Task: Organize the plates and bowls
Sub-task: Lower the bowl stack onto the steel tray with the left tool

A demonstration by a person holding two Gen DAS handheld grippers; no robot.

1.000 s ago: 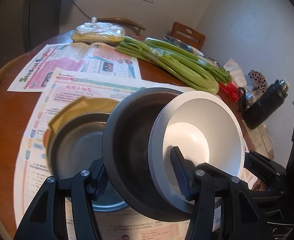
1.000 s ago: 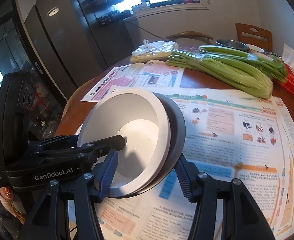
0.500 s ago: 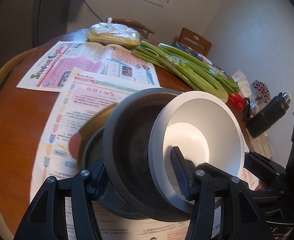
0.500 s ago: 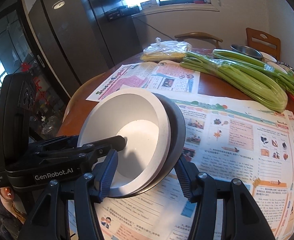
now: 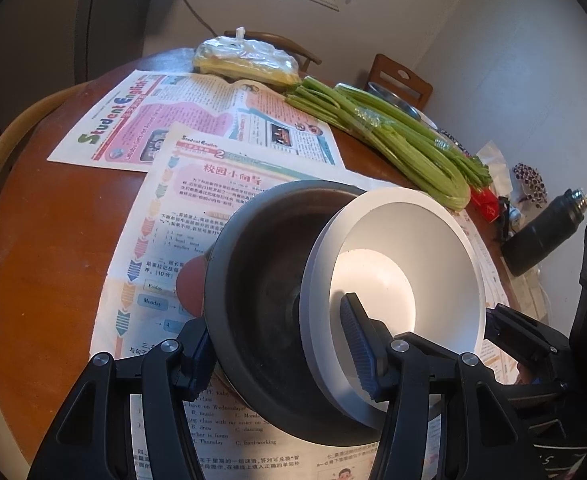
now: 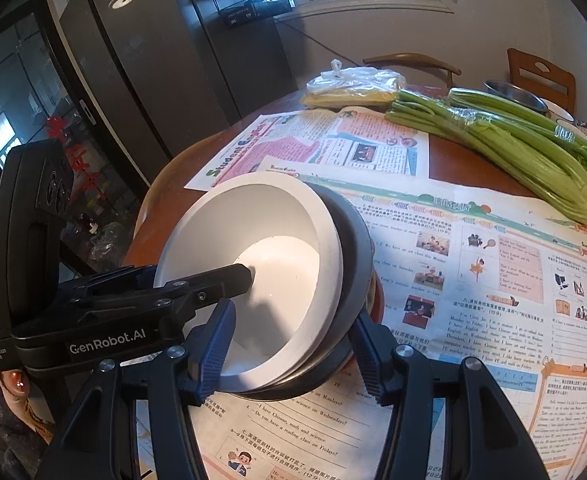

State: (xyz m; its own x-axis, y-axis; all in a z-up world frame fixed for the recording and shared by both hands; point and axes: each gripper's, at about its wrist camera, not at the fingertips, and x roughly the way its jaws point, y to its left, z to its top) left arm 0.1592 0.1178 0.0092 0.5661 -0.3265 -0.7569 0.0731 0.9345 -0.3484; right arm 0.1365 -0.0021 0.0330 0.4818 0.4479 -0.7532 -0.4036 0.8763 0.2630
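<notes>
White bowl [image 5: 405,264] nested in dark bowl [image 5: 261,280], tilted, seemingly on edge

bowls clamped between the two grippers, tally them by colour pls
white bowl: 1
dark grey bowl: 1
total: 2
</notes>
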